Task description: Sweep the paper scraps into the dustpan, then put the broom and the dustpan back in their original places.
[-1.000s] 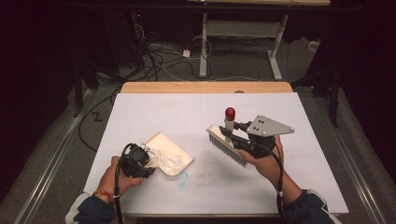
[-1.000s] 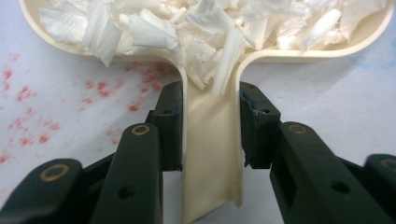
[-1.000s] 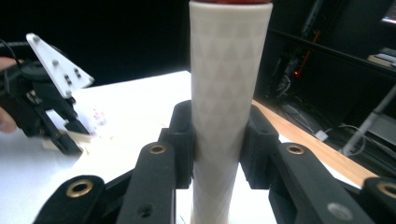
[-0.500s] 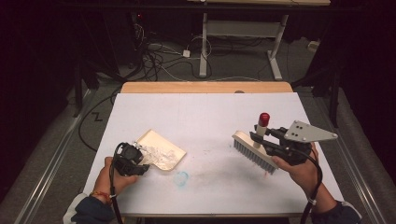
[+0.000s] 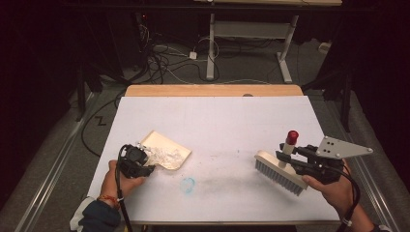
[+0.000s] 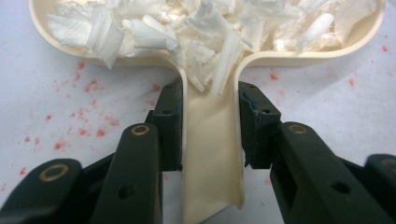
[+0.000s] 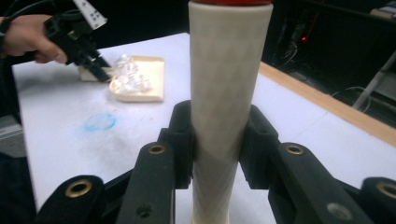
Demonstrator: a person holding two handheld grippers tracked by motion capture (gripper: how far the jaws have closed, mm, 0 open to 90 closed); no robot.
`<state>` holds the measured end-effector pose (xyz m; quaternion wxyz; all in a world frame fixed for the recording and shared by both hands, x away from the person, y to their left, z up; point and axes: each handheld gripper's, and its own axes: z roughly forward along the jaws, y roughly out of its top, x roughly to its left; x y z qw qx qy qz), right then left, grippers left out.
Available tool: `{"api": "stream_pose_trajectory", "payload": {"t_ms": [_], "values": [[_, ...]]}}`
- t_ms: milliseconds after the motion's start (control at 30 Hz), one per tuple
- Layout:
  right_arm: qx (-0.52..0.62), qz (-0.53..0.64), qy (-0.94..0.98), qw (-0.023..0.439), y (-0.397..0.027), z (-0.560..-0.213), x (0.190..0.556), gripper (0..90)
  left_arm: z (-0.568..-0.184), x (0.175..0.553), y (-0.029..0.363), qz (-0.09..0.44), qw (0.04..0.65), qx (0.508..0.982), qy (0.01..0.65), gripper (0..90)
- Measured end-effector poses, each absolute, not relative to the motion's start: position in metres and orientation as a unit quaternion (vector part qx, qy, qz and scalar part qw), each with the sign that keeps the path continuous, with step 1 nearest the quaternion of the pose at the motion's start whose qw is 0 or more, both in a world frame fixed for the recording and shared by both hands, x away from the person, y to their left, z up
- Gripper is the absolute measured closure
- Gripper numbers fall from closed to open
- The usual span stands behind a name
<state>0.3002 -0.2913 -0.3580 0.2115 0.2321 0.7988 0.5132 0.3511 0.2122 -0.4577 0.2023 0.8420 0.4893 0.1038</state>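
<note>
Gripping the dustpan's handle [image 6: 212,154], your left claw [image 6: 210,128] has its jaws pressed against both sides of that cream stem. The dustpan [image 5: 167,149] lies flat on the white desk [image 5: 217,121], and white paper scraps [image 6: 196,28] are heaped in its tray, spilling a little into the neck of the handle. Red specks [image 6: 88,121] dot the desk on either side of the dustpan. From the high view, your left hand [image 5: 118,179] sits just behind the dustpan, near the desk's front edge.

Well apart from the dustpan, toward the opposite side of the desk, your right claw [image 7: 217,140] is clamped around the cream handle of a brush [image 5: 283,169], which stands upright between the jaws with its red cap [image 5: 292,136] on top. The brush's grey bristles [image 5: 278,177] point down at the desk. Between the dustpan and the brush, closer to the dustpan, lies a blue ring mark [image 5: 187,184] with a grey smudge [image 5: 222,183] beside it.
</note>
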Motion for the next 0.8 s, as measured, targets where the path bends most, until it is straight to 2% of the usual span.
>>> {"api": "stream_pose_trajectory", "payload": {"t_ms": [433,633,800], "values": [[0.223,0.517,0.813,0.15,-0.308,-0.365,0.288,70.3,-0.461,0.367,0.213,0.118,0.229,0.805,0.534,63.0],[0.244,0.511,0.812,0.143,-0.311,-0.374,0.303,70.1,-0.463,0.359,0.204,0.115,0.239,0.806,0.529,52.7],[0.278,0.498,0.808,0.15,-0.315,-0.378,0.335,66.8,-0.464,0.35,0.197,0.118,0.241,0.815,0.513,48.2]]}}
